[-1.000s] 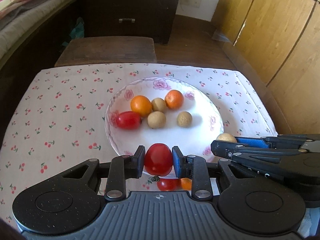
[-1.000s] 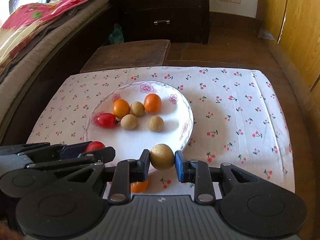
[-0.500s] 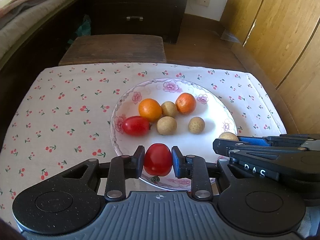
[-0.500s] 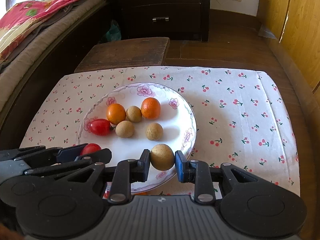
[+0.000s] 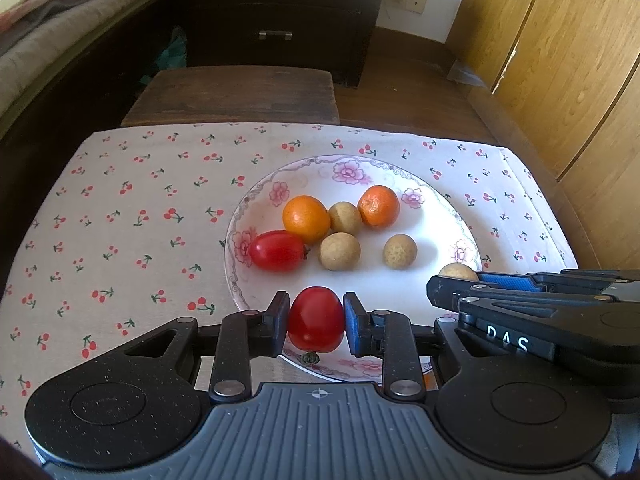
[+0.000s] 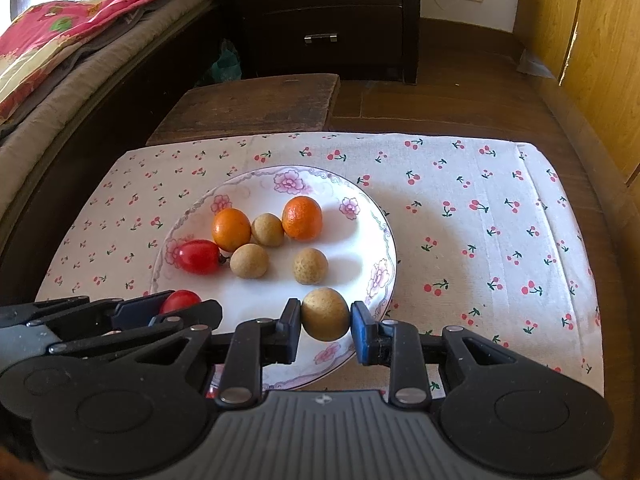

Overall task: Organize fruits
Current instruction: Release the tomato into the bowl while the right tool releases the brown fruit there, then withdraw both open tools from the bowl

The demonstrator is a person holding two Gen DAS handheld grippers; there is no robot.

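Note:
A white floral plate (image 5: pixel 436 292) (image 6: pixel 360 248) on the cherry-print cloth holds a red tomato (image 5: pixel 277 251), two oranges (image 5: pixel 305 219) (image 5: pixel 379 205) and three brown longans (image 5: pixel 339 251). My left gripper (image 5: pixel 316 319) is shut on a red cherry tomato (image 5: pixel 316 319) and holds it over the plate's near rim. My right gripper (image 6: pixel 325 314) is shut on a brown longan (image 6: pixel 325 314) over the plate's near right part. Each gripper shows at the side of the other's view: the right one (image 5: pixel 456 276), the left one (image 6: pixel 180 304).
The cherry-print cloth (image 6: pixel 480 220) covers the table, with bare cloth left and right of the plate. A dark wooden stool (image 5: pixel 232 92) stands behind the table, with a dark dresser (image 6: pixel 332 12) beyond. A bed (image 6: pixel 60 60) lies to the left and wooden cabinets (image 5: pixel 568 60) to the right.
Both grippers have moved forward over the plate with their fruits still held. The loose fruit seen under the grippers earlier is now hidden.

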